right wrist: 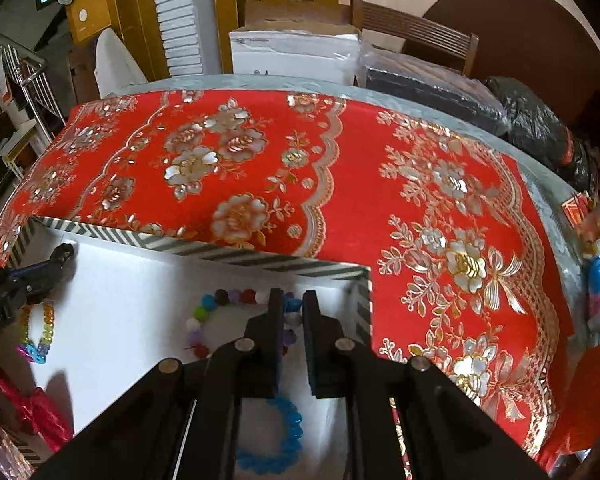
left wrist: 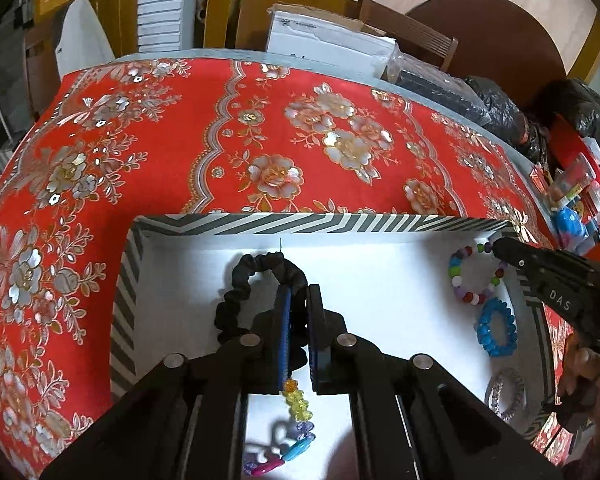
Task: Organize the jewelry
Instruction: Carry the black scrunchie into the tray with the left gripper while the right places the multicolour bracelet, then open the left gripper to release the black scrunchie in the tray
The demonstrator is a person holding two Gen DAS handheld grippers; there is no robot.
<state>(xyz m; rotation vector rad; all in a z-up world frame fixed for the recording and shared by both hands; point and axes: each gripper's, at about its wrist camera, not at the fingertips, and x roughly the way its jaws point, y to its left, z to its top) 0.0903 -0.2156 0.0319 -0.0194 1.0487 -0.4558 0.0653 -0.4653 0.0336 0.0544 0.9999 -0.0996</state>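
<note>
Over the white tray with its black-and-white striped rim, on a table under a red floral cloth, I hold 2 grippers pointed steeply down. My left gripper has its fingers drawn together; a black fabric scrunchie lies on the tray floor right at the fingertips, and whether the pads actually pinch it I cannot tell from here. Nearer my left wrist sits a bracelet of yellow, purple and blue beads. My right gripper is likewise closed with nothing visibly caught between the fingers, hanging above a multicoloured bead bracelet in the tray's far right corner, with a blue bead bracelet closer to the wrist — and a clear, silvery bangle shows by the tray's right rim in the left view. By my reading, the sorting is well along: 5 pieces already lie inside the tray, spaced apart. What remains is unclear — a crumpled red, shiny item sits at the tray's left edge, and I cannot tell if it belongs to the job.
</note>
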